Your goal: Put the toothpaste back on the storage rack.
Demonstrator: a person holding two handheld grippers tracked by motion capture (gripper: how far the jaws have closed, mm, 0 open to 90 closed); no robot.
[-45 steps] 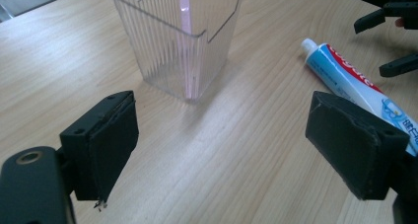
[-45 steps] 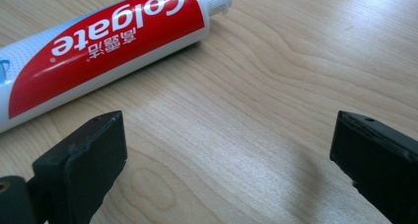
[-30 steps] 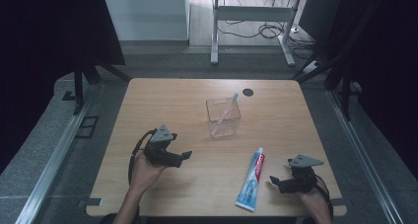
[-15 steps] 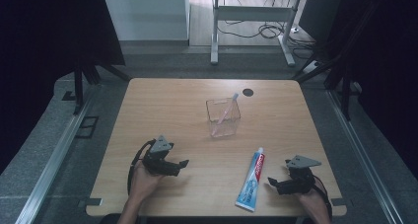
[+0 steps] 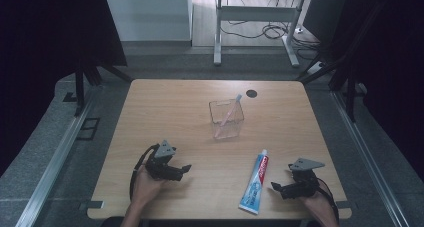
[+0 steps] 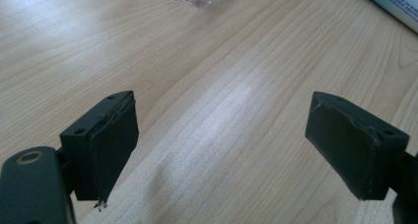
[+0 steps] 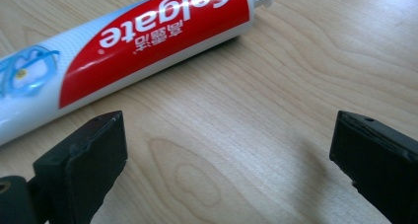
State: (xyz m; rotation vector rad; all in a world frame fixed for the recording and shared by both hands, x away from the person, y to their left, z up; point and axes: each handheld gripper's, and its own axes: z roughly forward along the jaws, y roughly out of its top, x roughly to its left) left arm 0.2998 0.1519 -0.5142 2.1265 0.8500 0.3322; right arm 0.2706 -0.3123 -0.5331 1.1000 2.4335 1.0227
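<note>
Wood surface [image 5: 165, 107] looks like a reset: both grippers, left gripper [image 5: 181, 170] and right gripper [image 5: 278, 188], rest near its front edge, jaws wide and empty, probably staged for the toothpaste [image 5: 254, 181].

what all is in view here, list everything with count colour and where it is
toothpaste tube: 1, white with red and blue print, lying flat on the table's near right part, cap pointing away from the person
clear container: 1, transparent, standing near the table's middle
toothbrush: 1, pinkish, leaning inside the clear container
table: 1, light wood, centre of the high view
round hole: 1, dark, in the table top near the far edge
desk frame: 1, white, on the floor beyond the table, with cables beside it
left gripper: 1, black, near left of the table, jaws open over bare wood
right gripper: 1, black, near right, jaws open beside the toothpaste tube
hands: 2, one holding each gripper at the near edge
</note>
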